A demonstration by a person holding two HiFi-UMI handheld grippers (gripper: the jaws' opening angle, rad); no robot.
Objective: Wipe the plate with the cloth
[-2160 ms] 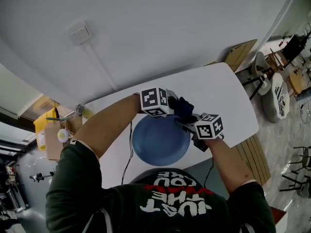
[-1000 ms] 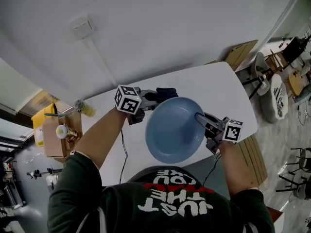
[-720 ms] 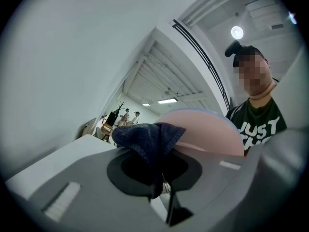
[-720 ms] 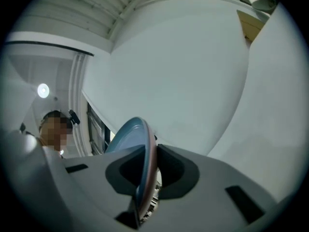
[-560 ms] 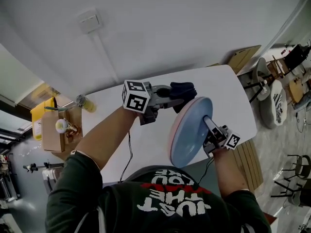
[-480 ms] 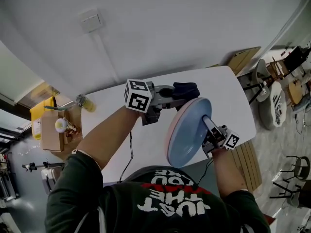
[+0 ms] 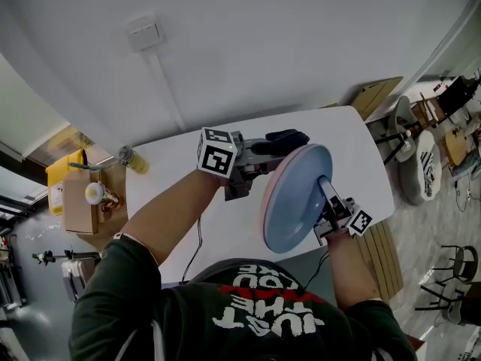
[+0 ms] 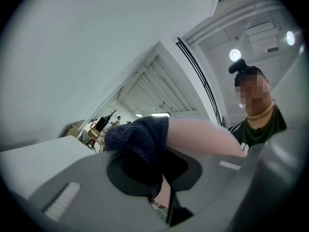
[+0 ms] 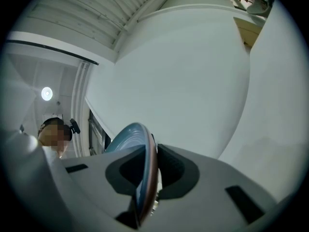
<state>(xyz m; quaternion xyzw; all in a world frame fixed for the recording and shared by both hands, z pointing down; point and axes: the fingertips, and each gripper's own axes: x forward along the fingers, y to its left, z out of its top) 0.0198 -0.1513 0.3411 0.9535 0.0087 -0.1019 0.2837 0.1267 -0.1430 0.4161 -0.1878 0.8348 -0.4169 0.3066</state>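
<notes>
Centre frame: my right gripper [image 7: 326,189] pinches the one plate [image 7: 294,201] by its rim, on edge above the table [image 7: 349,141]; my left gripper [image 7: 269,150] clamps the one cloth [image 7: 286,137] beside its upper rim. Open table surface lies left.

Cloth [image 7: 286,137] beside plate [image 7: 295,199], above table [image 7: 355,143]

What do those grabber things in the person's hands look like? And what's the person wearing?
The left hand-held gripper and right hand-held gripper are grey, each with a white cube of black square markers. A thin black cable trails from each. The person wears a dark short-sleeved shirt with red and white lettering.
</notes>
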